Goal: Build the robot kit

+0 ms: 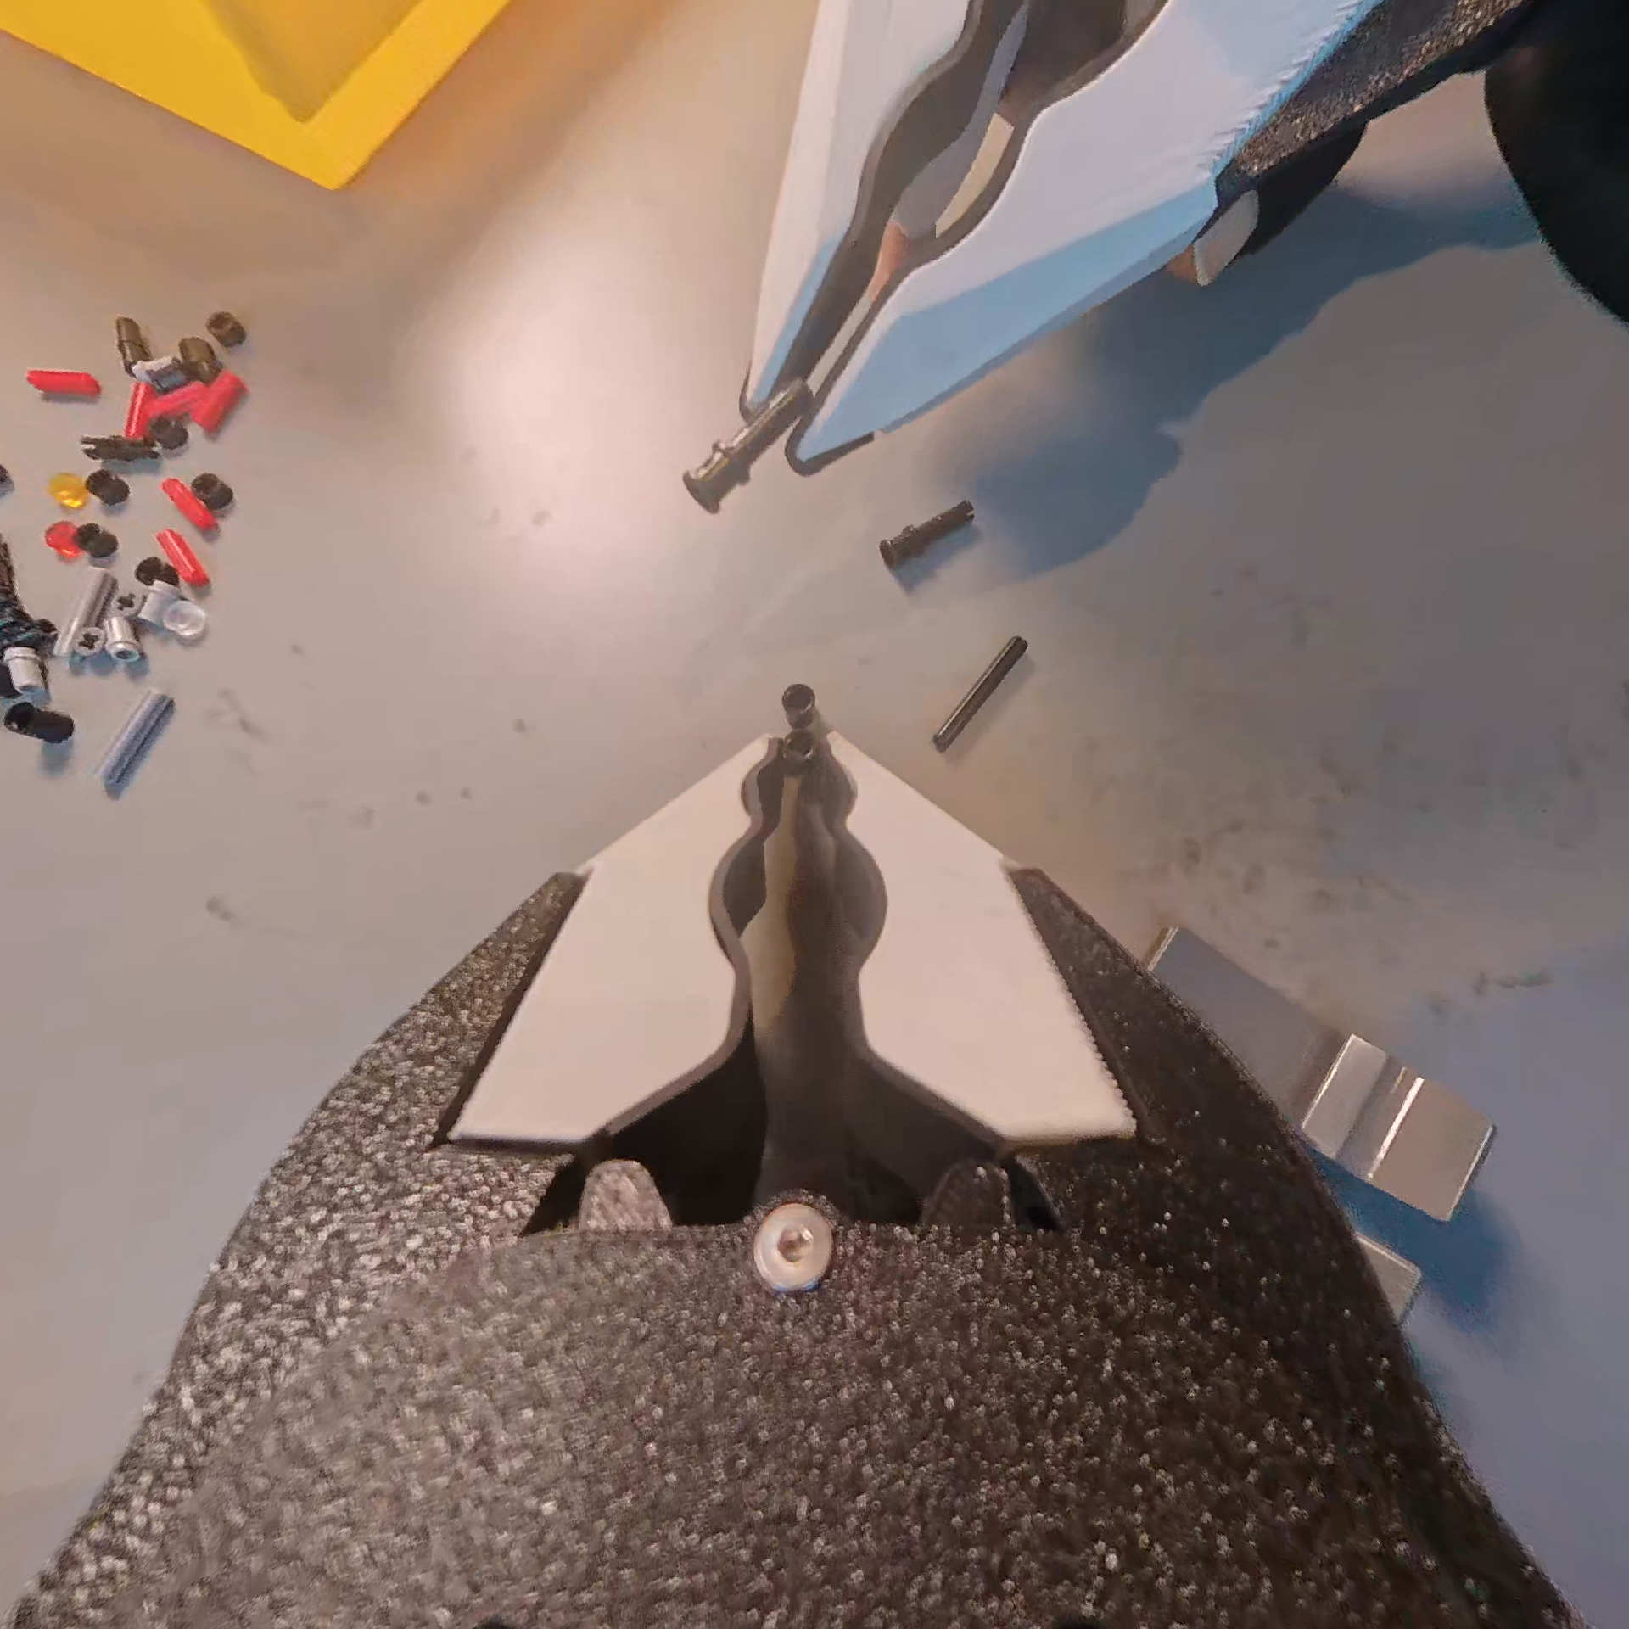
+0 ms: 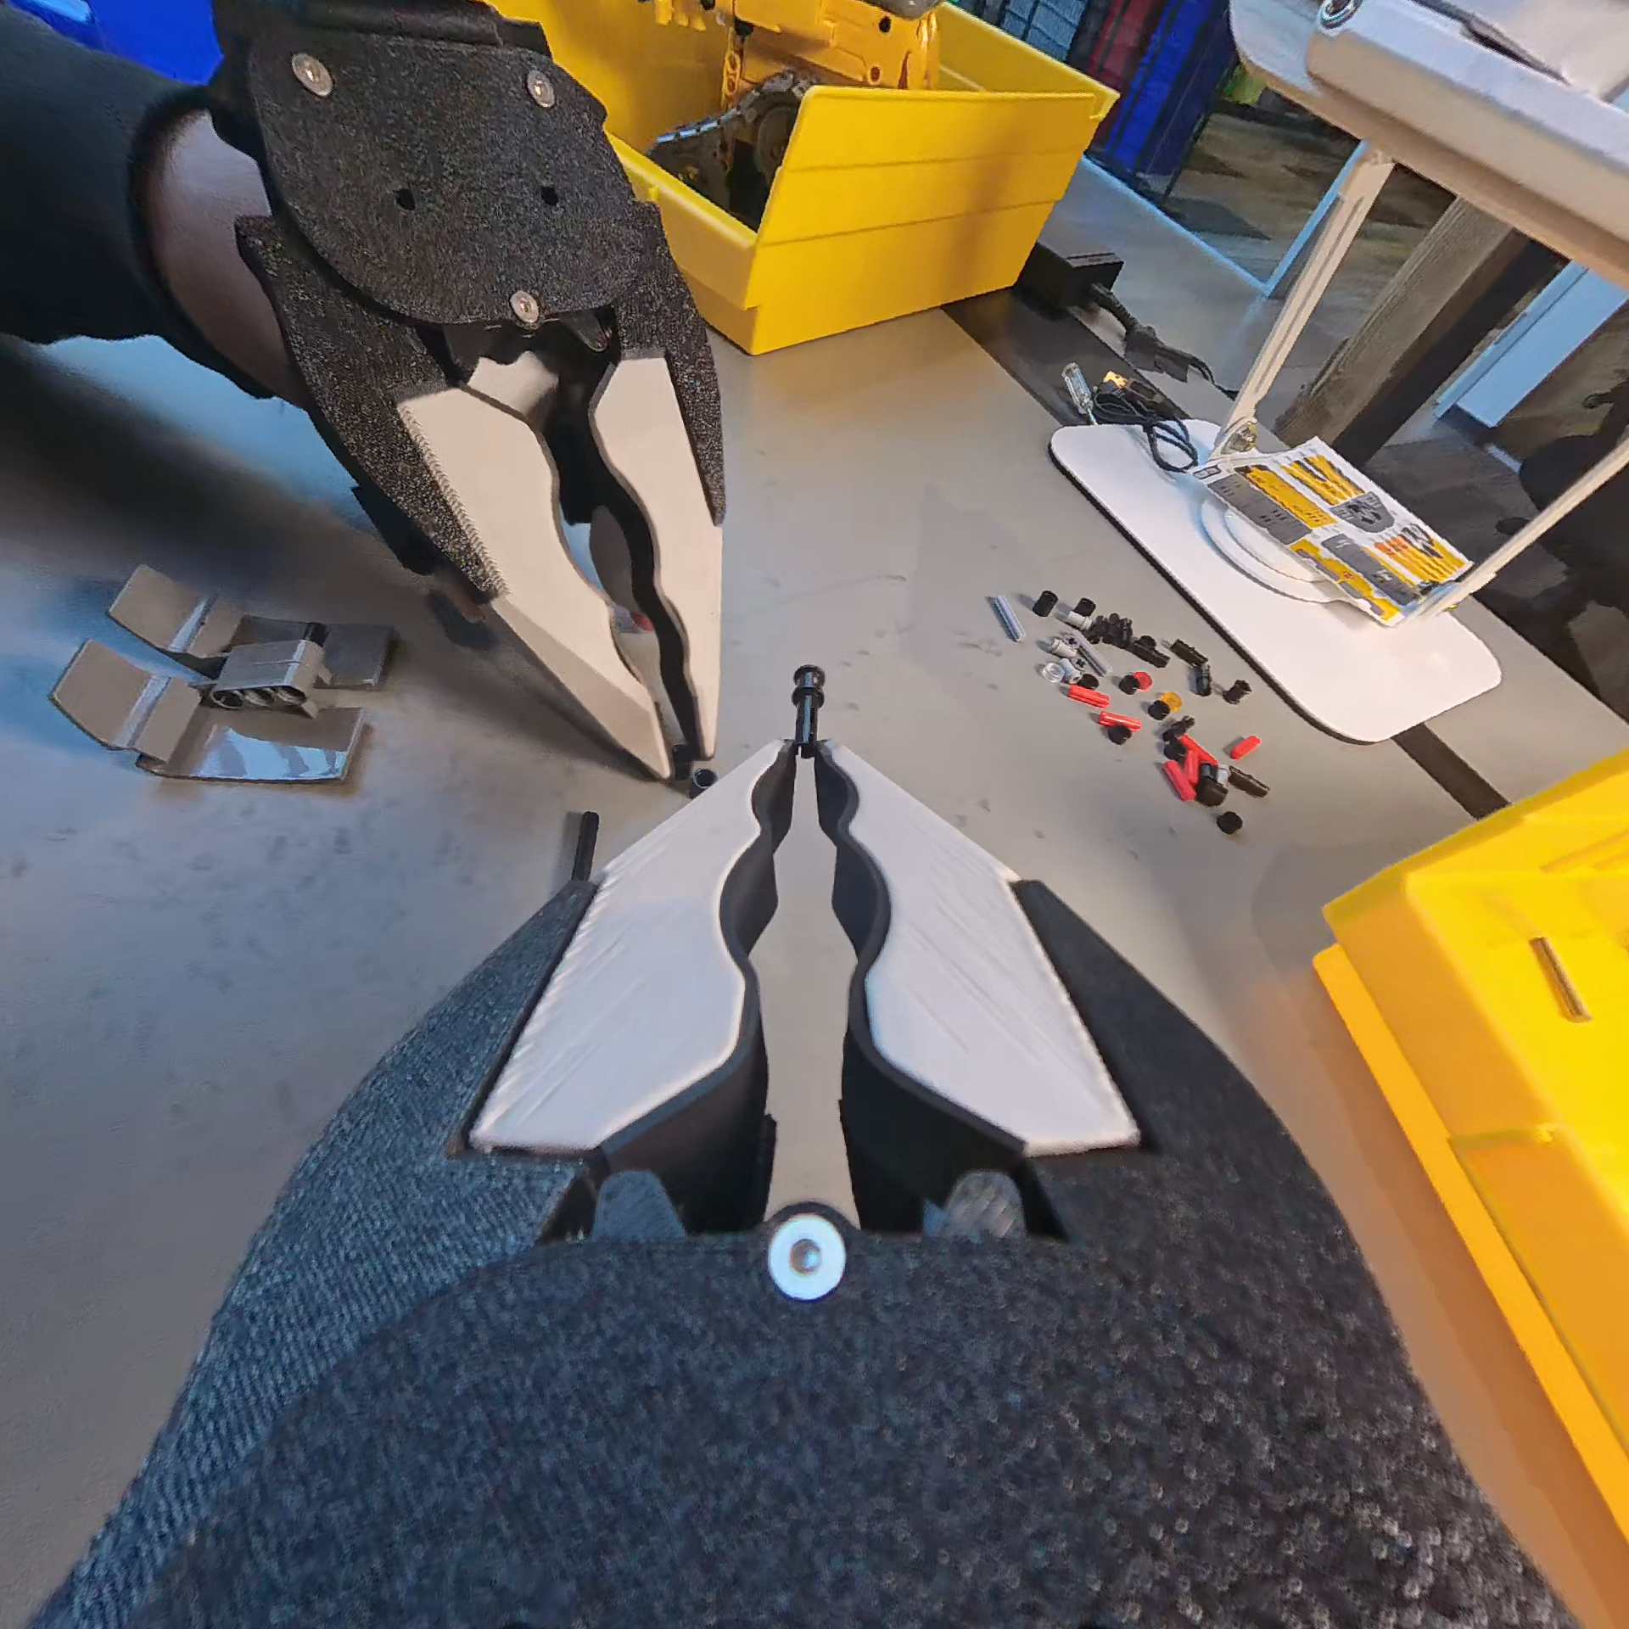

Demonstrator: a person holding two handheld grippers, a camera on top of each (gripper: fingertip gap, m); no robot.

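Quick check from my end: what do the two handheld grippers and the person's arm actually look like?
Both grippers match: the left gripper and right gripper have a rough, speckled black body with silver screws, carrying two long pointed white fingers. The fingers' inner edges are wavy, lined with black pads, with fine sawtooth ridges along one outer edge. No cables show. The person's arm wears a black sleeve.

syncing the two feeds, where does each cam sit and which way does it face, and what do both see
Left wrist view: on the left gripper, looking down at the table; own fingers shut on a black connector, right gripper across.
Right wrist view: on the right gripper, looking along the table toward a yellow bin; own fingers pinch a black pin, left gripper and a sleeve opposite.
Shared: both grippers, small parts pile, grey panels.
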